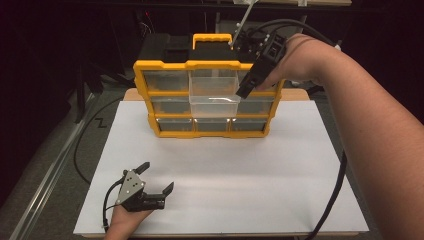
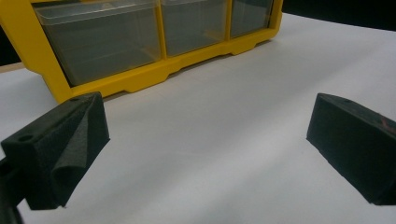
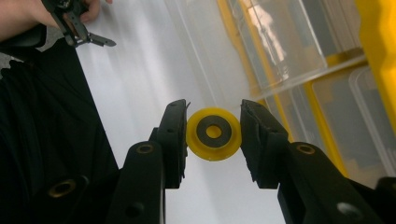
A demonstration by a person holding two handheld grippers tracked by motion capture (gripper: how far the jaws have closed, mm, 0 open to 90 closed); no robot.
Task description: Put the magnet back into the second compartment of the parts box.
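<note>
Yellow wheel [image 3: 214, 134] in right tongs [image 3: 214, 140], over pulled-out clear drawer [image 1: 214, 104].

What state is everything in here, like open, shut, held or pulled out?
Right gripper: shut on the yellow wheel, raised by the organizer's right side.
Yellow wheel: held between the jaws, off the table.
Left gripper: open, nothing between its jaws, low over the white board.
Yellow organizer: upright at the back of the board.
Clear middle drawer: pulled out.
Bottom drawers: pushed in.
</note>
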